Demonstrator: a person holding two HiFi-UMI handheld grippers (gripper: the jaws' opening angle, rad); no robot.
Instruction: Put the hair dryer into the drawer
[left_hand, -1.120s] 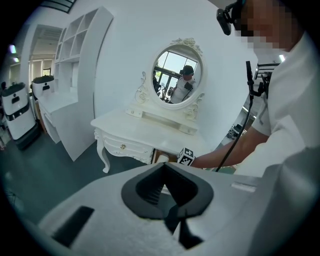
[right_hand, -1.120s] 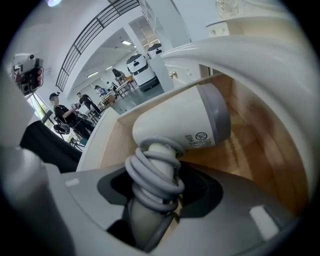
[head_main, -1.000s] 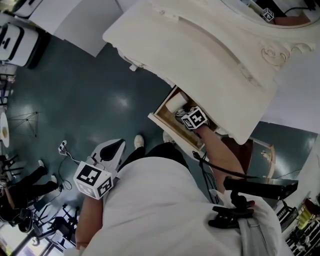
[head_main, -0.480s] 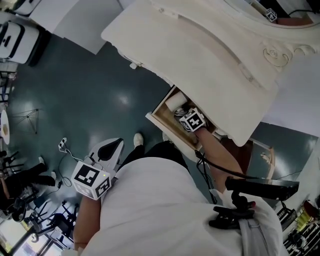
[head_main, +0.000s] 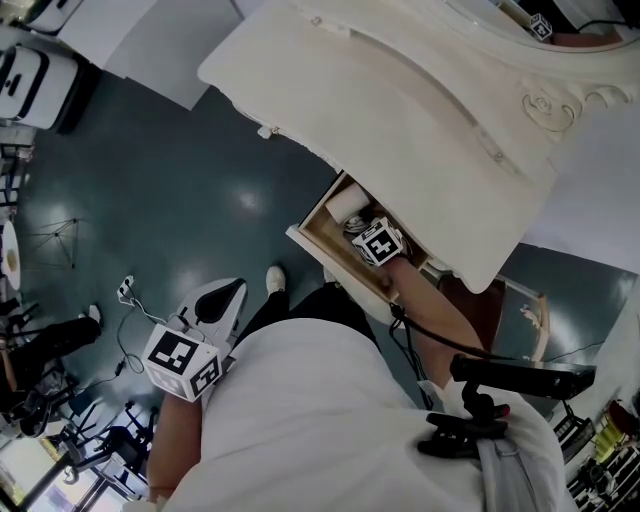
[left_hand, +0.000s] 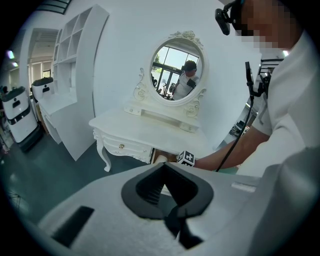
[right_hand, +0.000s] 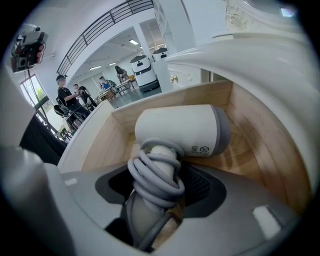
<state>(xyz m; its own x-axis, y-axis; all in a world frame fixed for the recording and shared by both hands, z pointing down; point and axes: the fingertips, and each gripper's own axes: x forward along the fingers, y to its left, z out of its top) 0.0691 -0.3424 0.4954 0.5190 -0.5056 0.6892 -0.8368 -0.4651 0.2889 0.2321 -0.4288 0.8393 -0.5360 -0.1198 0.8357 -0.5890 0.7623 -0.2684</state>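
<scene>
now the dryer (right_hand: 175, 131), handle clenched in the right gripper (right_hand: 152, 182), has levelled toward 3 o'clock inside the drawer (right_hand: 260, 145), likely near set-down; left gripper (left_hand: 162, 167) closed, empty.

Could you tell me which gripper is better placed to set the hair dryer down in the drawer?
Right. The right gripper grips the hair dryer by its cord-wrapped handle, inside the open drawer. The left gripper holds nothing and hangs over the floor, away from the dresser.

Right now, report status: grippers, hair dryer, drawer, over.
Right gripper shut on hair dryer handle, inside open drawer. Left gripper shut, empty. Nothing seen blocking.
</scene>
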